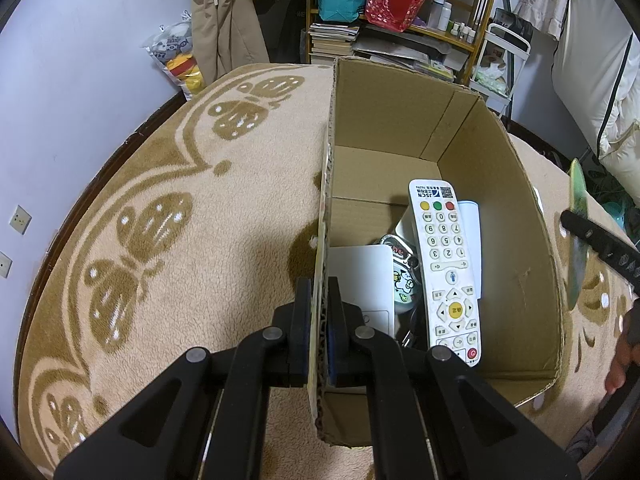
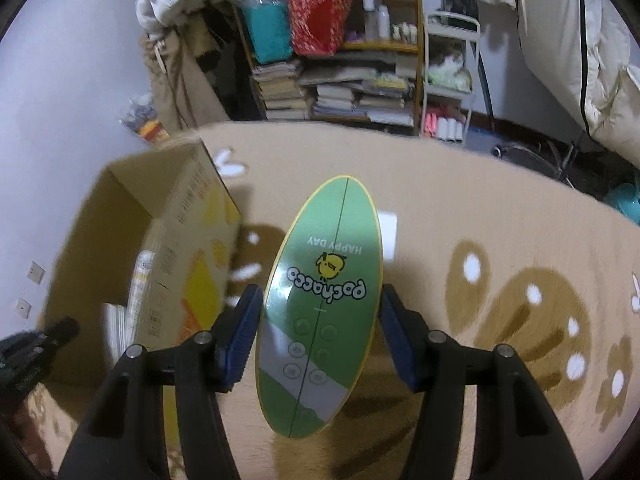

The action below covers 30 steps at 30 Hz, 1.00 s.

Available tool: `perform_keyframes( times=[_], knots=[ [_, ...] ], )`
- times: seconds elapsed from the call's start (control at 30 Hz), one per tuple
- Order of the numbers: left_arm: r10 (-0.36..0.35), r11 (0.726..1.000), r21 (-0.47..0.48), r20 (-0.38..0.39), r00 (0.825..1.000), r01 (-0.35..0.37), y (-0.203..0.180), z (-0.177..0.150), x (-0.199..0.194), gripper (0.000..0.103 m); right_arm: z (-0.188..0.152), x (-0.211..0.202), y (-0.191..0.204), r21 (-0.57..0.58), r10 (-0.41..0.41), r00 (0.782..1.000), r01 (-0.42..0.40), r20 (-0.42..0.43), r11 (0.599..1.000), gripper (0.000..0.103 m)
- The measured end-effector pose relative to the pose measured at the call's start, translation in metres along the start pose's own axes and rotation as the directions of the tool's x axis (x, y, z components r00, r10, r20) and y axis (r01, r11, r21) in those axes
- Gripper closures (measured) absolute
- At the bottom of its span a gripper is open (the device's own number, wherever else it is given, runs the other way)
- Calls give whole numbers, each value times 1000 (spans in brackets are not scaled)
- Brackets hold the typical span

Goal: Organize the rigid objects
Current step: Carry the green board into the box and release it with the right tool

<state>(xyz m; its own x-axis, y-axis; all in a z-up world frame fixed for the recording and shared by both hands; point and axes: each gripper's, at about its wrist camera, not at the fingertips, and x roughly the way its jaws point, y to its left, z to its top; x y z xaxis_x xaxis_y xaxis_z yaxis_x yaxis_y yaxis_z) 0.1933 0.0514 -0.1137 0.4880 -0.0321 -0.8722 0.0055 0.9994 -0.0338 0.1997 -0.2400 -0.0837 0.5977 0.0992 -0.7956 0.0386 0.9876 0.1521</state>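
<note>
An open cardboard box sits on the butterfly-patterned rug. My left gripper is shut on the box's left wall. Inside lie a white remote control, a white flat device and a small cartoon-printed item. My right gripper is shut on a green oval "Pochacco" board, held above the rug to the right of the box. The board also shows edge-on in the left wrist view.
A wooden shelf with books, a teal bag and a red bag stands at the back. A white cart is beside it. A white card lies on the rug beyond the board.
</note>
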Motion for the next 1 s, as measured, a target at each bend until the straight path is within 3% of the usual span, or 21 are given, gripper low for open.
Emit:
perform_keyframes(
  times=[0.17,0.5,0.77,1.0],
  knots=[
    [0,1000,-1,0,1000,0,0,0,0,97,8,-20,10,15,79,996,-80,47,997,40],
    [1,1000,1,0,1000,-1,0,0,0,97,15,-51,48,-32,258,960,-256,113,966,40],
    [1,1000,0,0,1000,-1,0,0,0,97,1,-47,75,-87,348,933,-341,95,936,40],
    [3,1000,3,1,1000,-3,0,0,0,96,-15,-36,95,-143,355,934,-346,42,927,40]
  ],
)
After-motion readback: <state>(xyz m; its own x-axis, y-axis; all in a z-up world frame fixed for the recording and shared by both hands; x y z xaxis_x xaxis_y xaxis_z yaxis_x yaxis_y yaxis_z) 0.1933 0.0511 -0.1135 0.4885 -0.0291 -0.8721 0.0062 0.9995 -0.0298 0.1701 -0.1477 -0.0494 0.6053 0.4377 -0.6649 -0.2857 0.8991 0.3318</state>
